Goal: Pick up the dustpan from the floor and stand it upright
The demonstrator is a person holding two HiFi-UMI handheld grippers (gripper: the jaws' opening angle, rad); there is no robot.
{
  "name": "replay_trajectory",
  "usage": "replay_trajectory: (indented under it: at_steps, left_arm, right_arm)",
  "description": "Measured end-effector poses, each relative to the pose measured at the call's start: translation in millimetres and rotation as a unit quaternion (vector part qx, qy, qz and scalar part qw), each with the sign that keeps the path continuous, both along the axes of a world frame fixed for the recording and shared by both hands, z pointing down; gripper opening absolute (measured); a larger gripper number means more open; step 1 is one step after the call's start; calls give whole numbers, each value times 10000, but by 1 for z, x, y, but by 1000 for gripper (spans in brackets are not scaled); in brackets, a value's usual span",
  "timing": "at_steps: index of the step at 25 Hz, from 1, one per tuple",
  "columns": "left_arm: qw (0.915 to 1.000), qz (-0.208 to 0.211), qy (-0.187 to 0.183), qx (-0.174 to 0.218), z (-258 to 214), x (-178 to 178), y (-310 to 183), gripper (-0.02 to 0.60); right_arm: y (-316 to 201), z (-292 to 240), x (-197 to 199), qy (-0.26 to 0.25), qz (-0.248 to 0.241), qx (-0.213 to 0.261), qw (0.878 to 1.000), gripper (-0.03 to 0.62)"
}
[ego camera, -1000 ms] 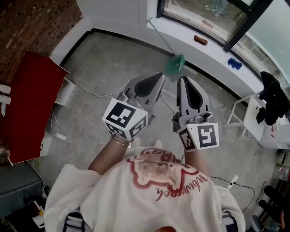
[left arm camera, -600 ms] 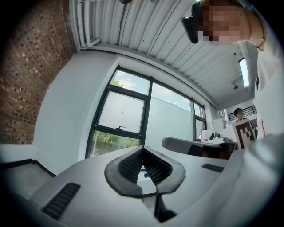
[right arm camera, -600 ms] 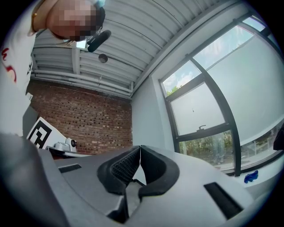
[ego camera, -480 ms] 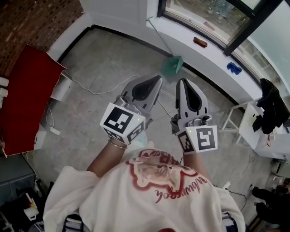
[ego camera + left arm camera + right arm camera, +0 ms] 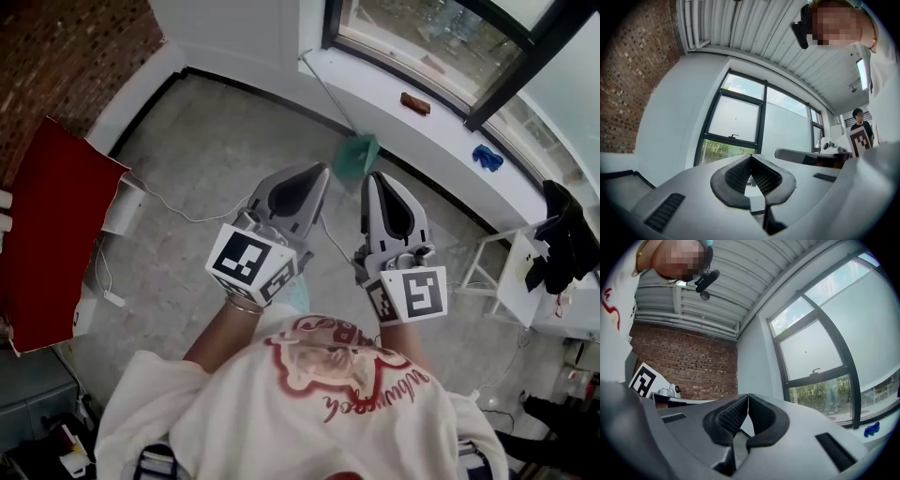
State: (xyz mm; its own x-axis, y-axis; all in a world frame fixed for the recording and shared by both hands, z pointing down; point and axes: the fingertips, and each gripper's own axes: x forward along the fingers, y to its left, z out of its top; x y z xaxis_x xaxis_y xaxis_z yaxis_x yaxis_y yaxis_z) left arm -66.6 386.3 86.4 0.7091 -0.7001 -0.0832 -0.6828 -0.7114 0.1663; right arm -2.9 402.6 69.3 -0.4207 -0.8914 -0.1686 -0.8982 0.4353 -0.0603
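Note:
The green dustpan (image 5: pixel 355 156) lies on the grey floor by the window wall, and its thin pale handle (image 5: pixel 325 92) slants up toward the sill. In the head view my left gripper (image 5: pixel 322 171) and right gripper (image 5: pixel 374 177) are held side by side, their tips just short of the dustpan. Neither touches it. The left gripper (image 5: pixel 750 157) has its jaws pressed together with nothing between them. The right gripper (image 5: pixel 748 396) is also shut and empty. The dustpan is out of sight in both gripper views.
A red sheet (image 5: pixel 52 230) and a white box (image 5: pixel 123 208) with a cable (image 5: pixel 178 204) lie at the left. The window sill (image 5: pixel 441 127) carries a brown object (image 5: pixel 413 103) and a blue one (image 5: pixel 487 157). A white rack (image 5: pixel 492 253) stands at the right.
Both grippers have moved forward with the person toward the window wall, so the dustpan now sits closer to their tips. Both pairs of jaws stayed shut.

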Motion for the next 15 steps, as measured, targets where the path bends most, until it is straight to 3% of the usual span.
replay_trajectory:
  at_steps: [15]
  left_arm:
    - [9985,483,-217,158,-13,-18,-270,18]
  right_arm:
    - [-269,-13,-23,-170,477,93,9987,25]
